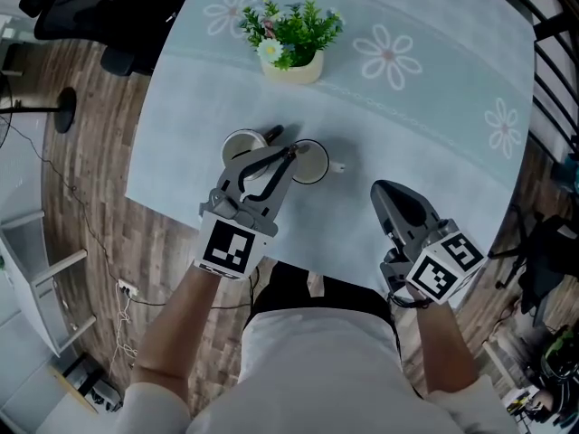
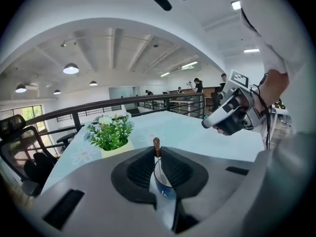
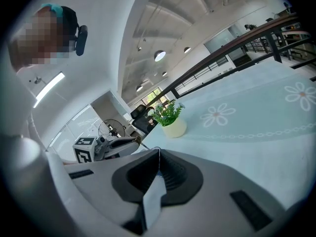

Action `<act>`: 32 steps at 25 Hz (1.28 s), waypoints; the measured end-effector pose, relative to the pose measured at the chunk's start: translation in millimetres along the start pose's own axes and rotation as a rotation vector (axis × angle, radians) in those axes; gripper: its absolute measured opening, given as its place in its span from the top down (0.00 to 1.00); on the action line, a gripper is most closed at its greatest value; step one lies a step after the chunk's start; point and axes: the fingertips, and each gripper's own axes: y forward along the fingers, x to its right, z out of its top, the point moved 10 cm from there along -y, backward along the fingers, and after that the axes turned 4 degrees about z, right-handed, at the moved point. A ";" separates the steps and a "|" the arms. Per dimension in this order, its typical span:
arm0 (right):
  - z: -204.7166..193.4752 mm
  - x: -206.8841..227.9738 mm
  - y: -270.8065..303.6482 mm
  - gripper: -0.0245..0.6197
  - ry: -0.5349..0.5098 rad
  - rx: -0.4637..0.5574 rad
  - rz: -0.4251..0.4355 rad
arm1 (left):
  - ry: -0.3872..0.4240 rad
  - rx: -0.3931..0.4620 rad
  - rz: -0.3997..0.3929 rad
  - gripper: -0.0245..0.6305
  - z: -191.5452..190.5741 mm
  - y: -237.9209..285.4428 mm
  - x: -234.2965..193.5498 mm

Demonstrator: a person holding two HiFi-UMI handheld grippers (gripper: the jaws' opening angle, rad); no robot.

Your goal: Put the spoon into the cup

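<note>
**Spoon pinched at cup rim, not yet in**

The tabletop (image 1: 434, 125) is offering open room to the right. The white cup (image 1: 312, 163) is sitting near the front edge. The left tongs (image 1: 286, 155) are pinching the spoon (image 2: 156, 144), handle end protruding, at the cup's left rim, probably for lowering in. The right tongs (image 1: 384, 191) are hanging pressed together, empty, well apart.

Glossy cup (image 1: 314, 164) (matt tablecloth (image 1: 443, 125) beneath).

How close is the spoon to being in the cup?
Done: the left gripper has grabbed the spoon between its fingers. In hand: it hovers over the white cups. Left: drop the spoon into a cup and let go. The right gripper is shut, empty.
</note>
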 end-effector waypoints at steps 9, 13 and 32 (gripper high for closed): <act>-9.1 4.6 1.3 0.93 0.007 -0.022 0.006 | 0.153 -0.026 0.027 0.88 -8.9 6.5 24.1; -10.4 5.4 1.9 0.93 0.006 -0.027 0.008 | 0.173 -0.019 0.008 0.88 -9.0 7.7 32.9; -22.4 4.9 1.5 0.93 0.019 -0.046 0.023 | -0.054 -0.014 -0.169 0.84 -19.1 7.6 44.8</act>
